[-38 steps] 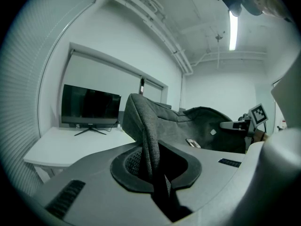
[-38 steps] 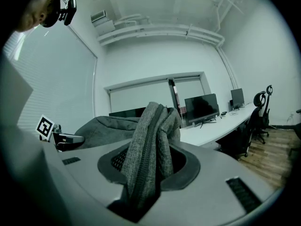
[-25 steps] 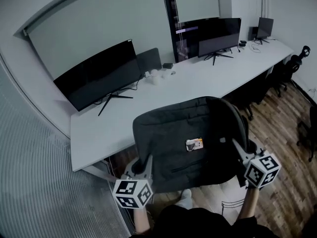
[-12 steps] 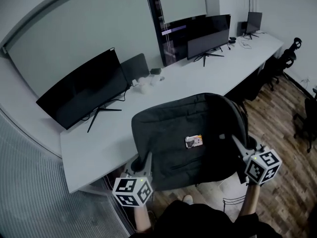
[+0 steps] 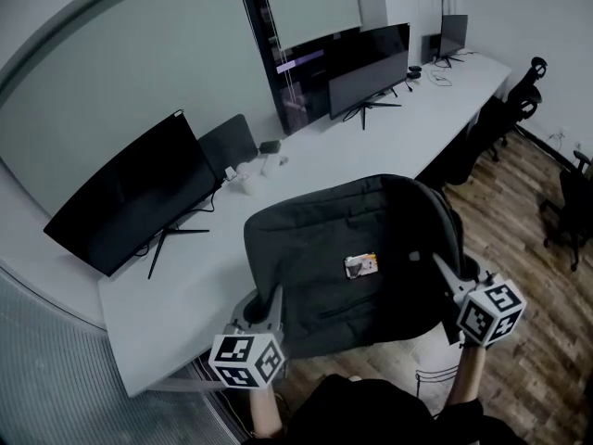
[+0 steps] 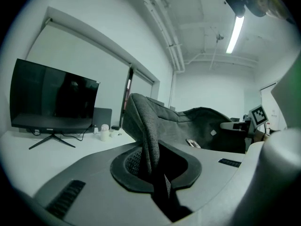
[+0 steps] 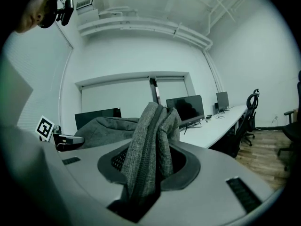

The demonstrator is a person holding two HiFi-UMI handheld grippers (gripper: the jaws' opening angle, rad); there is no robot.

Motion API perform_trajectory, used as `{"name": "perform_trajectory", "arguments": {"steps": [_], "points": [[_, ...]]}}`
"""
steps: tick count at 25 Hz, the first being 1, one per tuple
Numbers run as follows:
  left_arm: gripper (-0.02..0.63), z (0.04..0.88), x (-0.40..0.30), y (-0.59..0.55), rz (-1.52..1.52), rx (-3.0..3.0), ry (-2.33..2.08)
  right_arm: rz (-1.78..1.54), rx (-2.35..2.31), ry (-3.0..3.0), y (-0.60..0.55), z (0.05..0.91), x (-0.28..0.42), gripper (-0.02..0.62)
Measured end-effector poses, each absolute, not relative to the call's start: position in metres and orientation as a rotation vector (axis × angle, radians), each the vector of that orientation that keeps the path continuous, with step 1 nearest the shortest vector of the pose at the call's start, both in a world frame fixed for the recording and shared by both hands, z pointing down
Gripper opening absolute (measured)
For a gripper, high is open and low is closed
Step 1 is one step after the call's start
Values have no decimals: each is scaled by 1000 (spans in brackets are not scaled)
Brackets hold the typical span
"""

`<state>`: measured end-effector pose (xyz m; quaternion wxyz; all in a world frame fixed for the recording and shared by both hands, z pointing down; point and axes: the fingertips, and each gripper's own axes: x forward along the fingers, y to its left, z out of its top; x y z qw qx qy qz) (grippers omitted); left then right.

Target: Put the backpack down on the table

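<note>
Backpack: a dark grey fabric backpack [image 5: 352,258], held up in front of the person between the two grippers, its broad face turned up toward the head camera.
Backpack, place: it hangs from the two grips at its near corners. In the head view its far-left part covers the near edge of the table [image 5: 167,286], while the rest lies over the wooden floor [image 5: 519,248]. No view shows it resting on the table top.
Tag: a small light label [image 5: 361,265] sits near the middle of the backpack's face.
Left gripper [image 5: 266,306]: jaws closed on a thin fold of the backpack's fabric at its near-left corner. In the left gripper view the fold rises straight up out of the gap between the pads.
Right gripper [image 5: 447,274]: jaws clamped on a thicker bunch of fabric at the near-right corner, with a zip seam running up the bunch in the right gripper view.
Table: a long white top running along the wall, away to the upper right.
On the table: a large dark monitor [image 5: 130,193] at the near end, a second monitor [image 5: 369,63] further along and a third [image 5: 454,33] at the far end. Some small white items [image 5: 250,182] stand between the first two — too small to name.
Chairs: dark office chairs [image 5: 519,95] stand at the table's far end.
</note>
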<state>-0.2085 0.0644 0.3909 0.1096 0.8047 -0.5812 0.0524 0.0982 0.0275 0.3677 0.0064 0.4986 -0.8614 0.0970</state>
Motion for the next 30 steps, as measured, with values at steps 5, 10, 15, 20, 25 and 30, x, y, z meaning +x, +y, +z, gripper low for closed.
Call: {"name": "perform_trajectory", "arguments": {"steps": [5, 10, 15, 20, 25, 30], "points": [[41, 393, -203, 43, 170, 2388, -1675, 317, 1608, -2667, 15, 372, 105, 114], [41, 400, -193, 26, 179, 2400, -1629, 330, 1649, -2632, 7, 377, 116, 114], [41, 406, -184, 9, 200, 2402, -1605, 359, 1668, -2610, -6, 385, 125, 114], [41, 413, -180, -19, 216, 2378, -1604, 381, 1654, -2601, -37, 390, 128, 114], [41, 412, -175, -55, 208, 2359, -1622, 387, 1640, -2618, -78, 387, 133, 114], [41, 409, -167, -94, 209, 2330, -1643, 403, 1582, -2612, -123, 386, 139, 114]]}}
